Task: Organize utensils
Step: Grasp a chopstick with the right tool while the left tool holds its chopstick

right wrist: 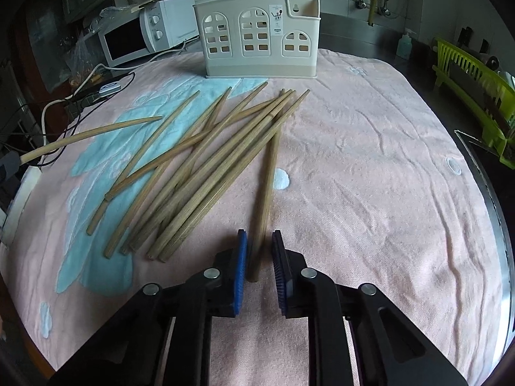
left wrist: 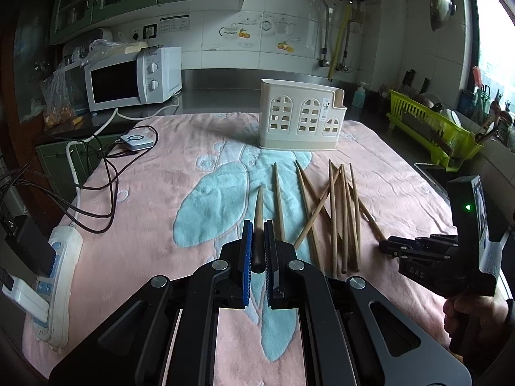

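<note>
The chopsticks (right wrist: 206, 160) lie loose and crossed in a heap on the table, in front of the cream utensil holder (right wrist: 260, 41) with arched cut-outs, which stands upright farther back and, as far as its openings show, holds nothing yet — so the sorting looks barely begun. The left gripper (left wrist: 257, 244) has its fingers pinched tight on one chopstick (left wrist: 258, 207), lifted clear of the cloth and pointing toward the holder. The right gripper (right wrist: 260, 257) has its fingers nearly together around the near end of another chopstick (right wrist: 267, 186) lying apart at the right of the heap; whether both pads press it I cannot tell. About a dozen sticks remain to be gathered. The table is covered by a pink towel (right wrist: 370, 167) with a pale blue pattern — beyond it a white microwave (left wrist: 132, 78), a power strip (left wrist: 61, 286) with cables, a green dish rack (left wrist: 428, 125) and tiled kitchen walls.
</note>
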A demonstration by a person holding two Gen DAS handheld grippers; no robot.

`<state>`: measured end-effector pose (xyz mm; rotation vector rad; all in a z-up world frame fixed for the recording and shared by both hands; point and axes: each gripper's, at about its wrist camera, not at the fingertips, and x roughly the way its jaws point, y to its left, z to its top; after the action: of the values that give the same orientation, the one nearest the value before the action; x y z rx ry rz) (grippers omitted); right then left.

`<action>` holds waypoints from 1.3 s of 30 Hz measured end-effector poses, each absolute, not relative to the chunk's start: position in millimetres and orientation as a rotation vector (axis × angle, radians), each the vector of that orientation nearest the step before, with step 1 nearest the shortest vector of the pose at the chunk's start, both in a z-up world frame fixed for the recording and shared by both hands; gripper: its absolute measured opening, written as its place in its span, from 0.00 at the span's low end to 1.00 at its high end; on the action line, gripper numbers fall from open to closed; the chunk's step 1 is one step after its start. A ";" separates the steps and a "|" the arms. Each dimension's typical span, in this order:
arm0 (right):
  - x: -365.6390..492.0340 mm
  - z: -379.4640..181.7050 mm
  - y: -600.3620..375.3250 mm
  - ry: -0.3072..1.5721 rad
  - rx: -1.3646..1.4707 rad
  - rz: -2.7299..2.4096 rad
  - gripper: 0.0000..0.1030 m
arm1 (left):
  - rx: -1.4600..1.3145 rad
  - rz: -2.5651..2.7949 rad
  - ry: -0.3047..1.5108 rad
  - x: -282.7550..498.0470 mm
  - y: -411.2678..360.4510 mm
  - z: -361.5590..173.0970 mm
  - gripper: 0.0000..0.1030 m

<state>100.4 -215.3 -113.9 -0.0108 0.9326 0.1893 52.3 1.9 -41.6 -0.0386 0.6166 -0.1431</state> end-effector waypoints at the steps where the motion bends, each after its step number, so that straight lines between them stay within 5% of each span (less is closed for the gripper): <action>1: 100.6 -113.9 -216.7 0.932 -0.008 0.182 0.08 | -0.038 -0.145 0.616 52.4 1.3 -41.3 0.05; 16: 99.9 -110.0 -226.0 0.916 0.025 0.184 0.08 | -0.039 -0.144 0.613 55.0 1.6 -41.5 0.05; 39: 116.4 -2.9 -253.7 0.632 0.009 0.191 0.07 | -0.060 -0.164 0.630 66.5 14.4 -31.9 0.05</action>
<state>116.4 -253.7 -2.9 0.0093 0.6317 0.1913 66.5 14.4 -31.9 -0.0603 0.6300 -0.1635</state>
